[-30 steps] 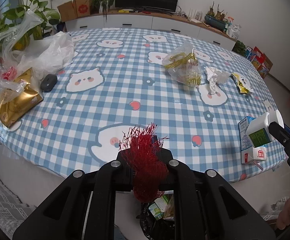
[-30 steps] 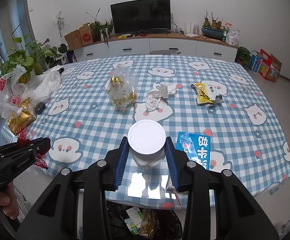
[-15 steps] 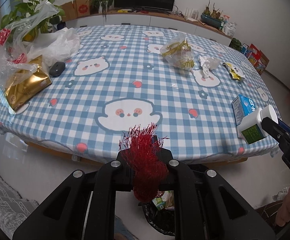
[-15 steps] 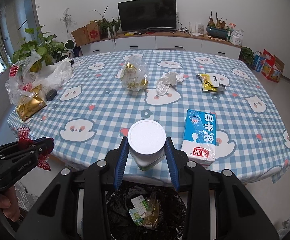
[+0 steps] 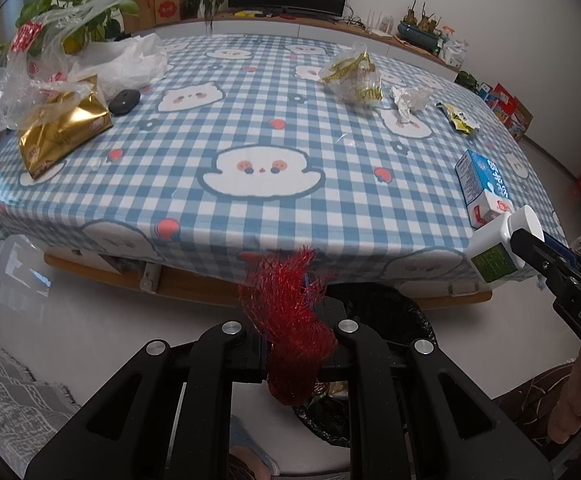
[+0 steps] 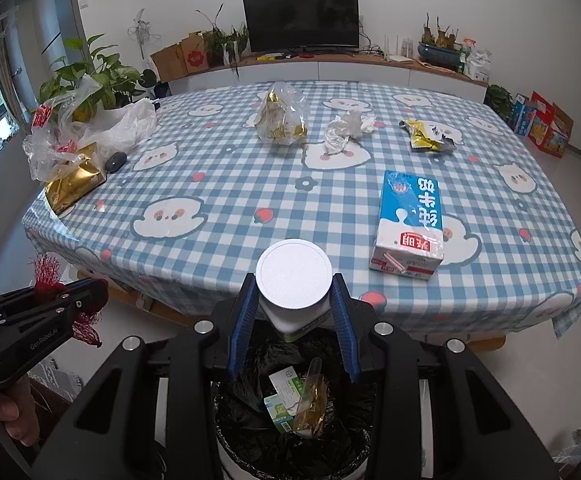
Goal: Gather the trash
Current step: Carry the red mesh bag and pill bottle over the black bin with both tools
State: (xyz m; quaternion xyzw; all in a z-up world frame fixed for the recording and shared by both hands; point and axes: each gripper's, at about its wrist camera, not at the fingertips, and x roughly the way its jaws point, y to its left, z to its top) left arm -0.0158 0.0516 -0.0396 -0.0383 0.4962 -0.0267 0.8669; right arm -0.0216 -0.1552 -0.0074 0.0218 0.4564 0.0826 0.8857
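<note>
Red mesh net (image 5: pixel 294 332): pinched tight in left gripper (image 5: pixel 292 334) fingers, 6 o'clock, left wrist view.
Bench (image 5: pixel 218 128): milk carton (image 5: pixel 484 188) at 3 o'clock.
White bottle (image 6: pixel 294 284): clamped by right gripper (image 6: pixel 294 320) fingers, above black-lined bin (image 6: pixel 250 432) at 6 o'clock, right wrist view.

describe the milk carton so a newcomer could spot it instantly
Start at the checked blue tablecloth, then go to its near edge beside the right gripper. The milk carton lies flat there: the only box, blue and white with a red label; the other litter is crumpled wrappers.
</note>
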